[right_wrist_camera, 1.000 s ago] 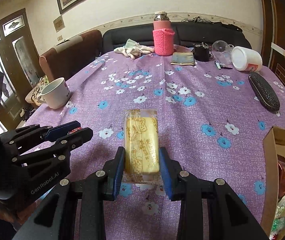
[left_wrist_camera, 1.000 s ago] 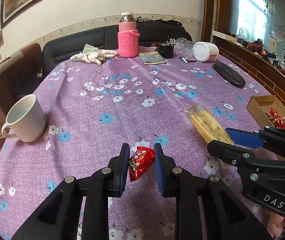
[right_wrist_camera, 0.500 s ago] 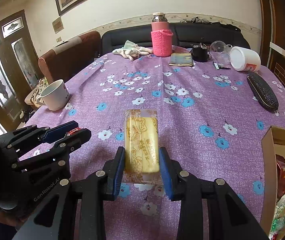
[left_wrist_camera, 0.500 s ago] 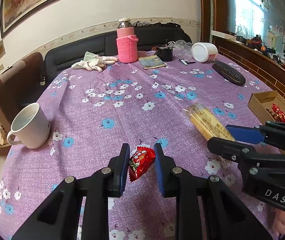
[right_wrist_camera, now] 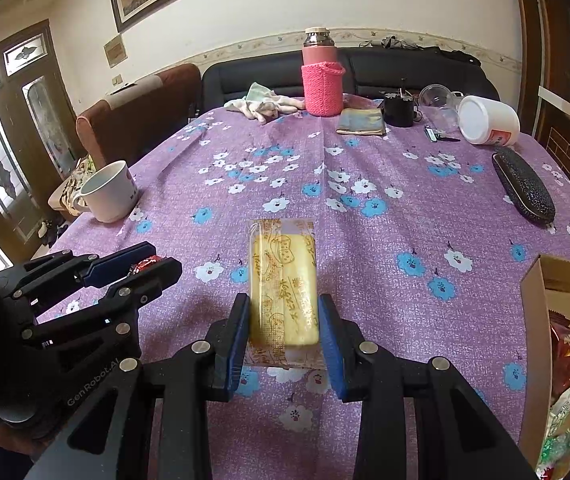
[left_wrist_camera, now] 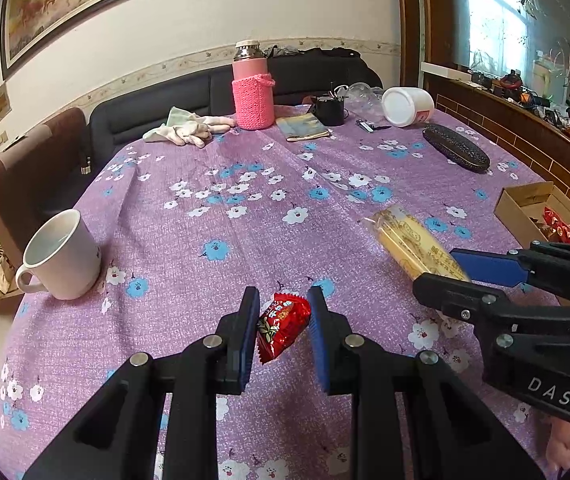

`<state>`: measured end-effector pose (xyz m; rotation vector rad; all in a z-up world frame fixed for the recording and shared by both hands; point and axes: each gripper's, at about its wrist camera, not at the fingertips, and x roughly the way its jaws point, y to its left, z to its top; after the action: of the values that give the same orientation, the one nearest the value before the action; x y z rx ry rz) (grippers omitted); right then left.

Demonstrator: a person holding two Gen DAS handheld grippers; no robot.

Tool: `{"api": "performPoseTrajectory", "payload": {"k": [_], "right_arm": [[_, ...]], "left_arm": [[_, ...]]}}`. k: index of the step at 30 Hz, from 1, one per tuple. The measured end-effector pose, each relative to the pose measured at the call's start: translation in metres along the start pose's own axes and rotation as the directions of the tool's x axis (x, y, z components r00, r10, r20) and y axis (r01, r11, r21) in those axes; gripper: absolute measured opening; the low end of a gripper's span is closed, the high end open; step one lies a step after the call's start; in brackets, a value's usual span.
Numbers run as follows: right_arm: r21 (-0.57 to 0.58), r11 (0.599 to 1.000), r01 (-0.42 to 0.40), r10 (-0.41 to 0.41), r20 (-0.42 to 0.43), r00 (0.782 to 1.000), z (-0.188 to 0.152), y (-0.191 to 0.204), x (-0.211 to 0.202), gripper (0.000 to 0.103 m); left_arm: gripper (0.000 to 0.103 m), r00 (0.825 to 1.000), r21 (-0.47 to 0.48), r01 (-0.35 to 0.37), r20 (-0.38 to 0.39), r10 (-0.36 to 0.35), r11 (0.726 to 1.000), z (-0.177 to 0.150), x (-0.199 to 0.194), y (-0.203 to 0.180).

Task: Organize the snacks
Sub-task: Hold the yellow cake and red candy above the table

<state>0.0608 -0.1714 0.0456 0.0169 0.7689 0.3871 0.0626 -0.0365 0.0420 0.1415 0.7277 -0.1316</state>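
Red snack packet [left_wrist_camera: 283,326] is pinched in the left gripper [left_wrist_camera: 281,322], yellow biscuit pack [right_wrist_camera: 283,284] clamped in the right gripper [right_wrist_camera: 283,330], both above the purple floral tablecloth [left_wrist_camera: 245,208]. Cardboard box [right_wrist_camera: 541,320] of snacks sits right, sofa [right_wrist_camera: 385,68] behind. Nothing's budged since a second ago.

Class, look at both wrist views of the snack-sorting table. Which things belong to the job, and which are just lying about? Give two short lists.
Part of the job:
- red snack packet, held in the left gripper
- yellow wrapped cake bar, held in the right gripper
- cardboard box with snacks in it

Lying about:
- white mug
- pink flask
- gloves
- glasses case
- white tub
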Motion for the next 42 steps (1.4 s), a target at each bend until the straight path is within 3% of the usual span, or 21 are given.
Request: {"api": "performPoseTrajectory", "payload": {"k": [37,42], "right_arm": [[-0.018,1.0,0.026,-0.026,0.013,1.0,0.0007,0.0012,-0.001,0.037],[-0.003,1.0,0.021,-0.021,0.024,0.999,0.0026,-0.0007,-0.0046,0.037]], "left_arm": [[0.023,1.0,0.017,-0.006,0.001,0.006,1.0,0.001,0.0023,-0.0043],[0.024,0.998,-0.014,0.056,0.007,-0.056,0.998,0.0027,-0.0033,0.0]]}}
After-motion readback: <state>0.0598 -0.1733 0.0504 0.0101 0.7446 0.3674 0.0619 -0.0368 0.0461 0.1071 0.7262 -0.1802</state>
